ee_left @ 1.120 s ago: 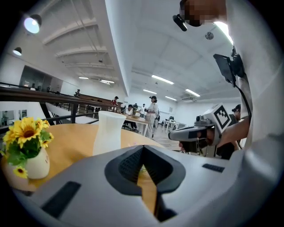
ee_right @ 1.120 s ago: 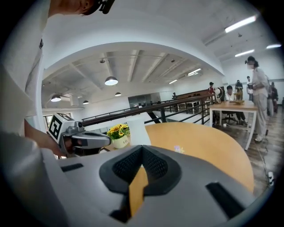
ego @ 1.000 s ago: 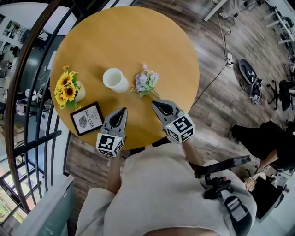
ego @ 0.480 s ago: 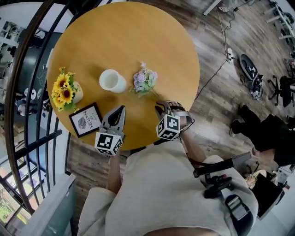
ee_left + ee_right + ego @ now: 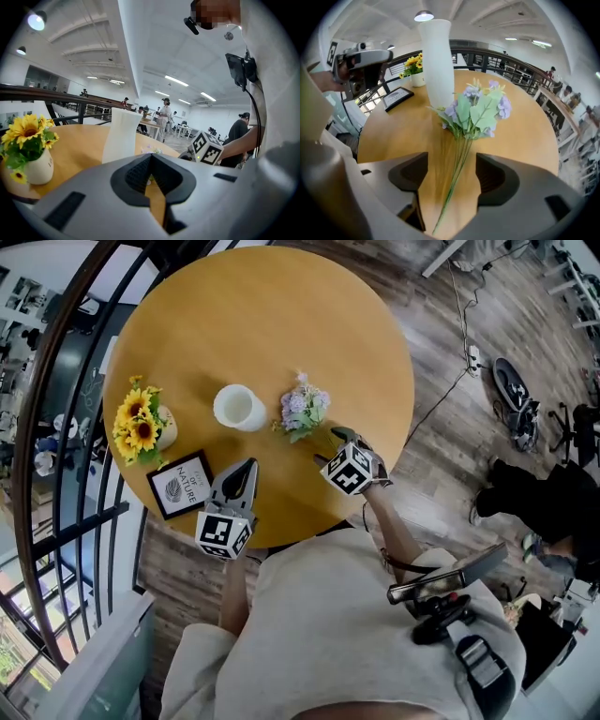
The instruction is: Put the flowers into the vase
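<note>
The bunch of lilac flowers (image 5: 303, 412) is seen lying flat on the round wooden counter (image 5: 272, 315), just beside the white vase (image 5: 239, 407) at its 3 o'clock in the head view; the blooms are turned toward 12 o'clock and the green stems trail toward 5 o'clock; the vase is stood upright near the counter's middle. The right tool (image 5: 335, 439) is held steeply downward over the stem ends, at 5 o'clock of the blooms; in the right gripper view the right tool (image 5: 452, 180) is shown with its jaws spread, having just been opening; the stems of the flowers (image 5: 478, 110) are seen running between the two pads, untouched by either, resting on the counter (image 5: 525, 136); the vase (image 5: 438, 61) is seen beyond the blooms at 11 o'clock. The left tool (image 5: 247, 465) is held near the counter's edge at 6 o'clock of the vase; in the left gripper view the left tool (image 5: 151, 159) is shown with its jaws pressed together; the vase (image 5: 121, 136) is seen ahead of it. A pot of sunflowers (image 5: 141, 423) is placed at 9 o'clock of the vase, well apart from it; a framed card (image 5: 178, 484) is laid at 6 o'clock of that pot, near the left tool.
</note>
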